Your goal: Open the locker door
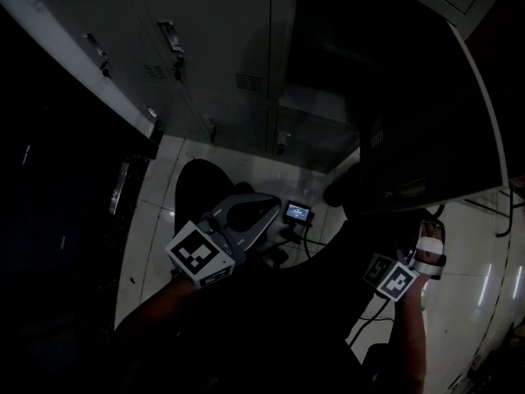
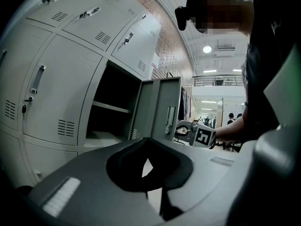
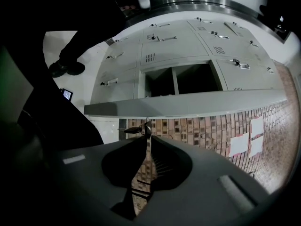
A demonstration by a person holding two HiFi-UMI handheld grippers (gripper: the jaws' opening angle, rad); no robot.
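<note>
Locker door (image 2: pixel 157 107) open among shut lockers (image 2: pixel 56 88); right gripper (image 3: pixel 146 133) clamps handle (image 3: pixel 134 130), left gripper (image 2: pixel 146 141) closed.

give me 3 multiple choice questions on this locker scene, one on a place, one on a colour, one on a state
1. Where is the right gripper?
A) against the brick wall
B) at the handle of the open door
C) down on the floor

2. What colour are the lockers?
A) red
B) blue
C) light grey

3. How does the door stand?
A) shut
B) swung open
C) lifted off

Answers:
1 B: the left gripper view shows its tips at the handle near the door's edge.
2 C: every locker front is pale grey.
3 B: the dark compartment and its shelf are exposed.
</note>
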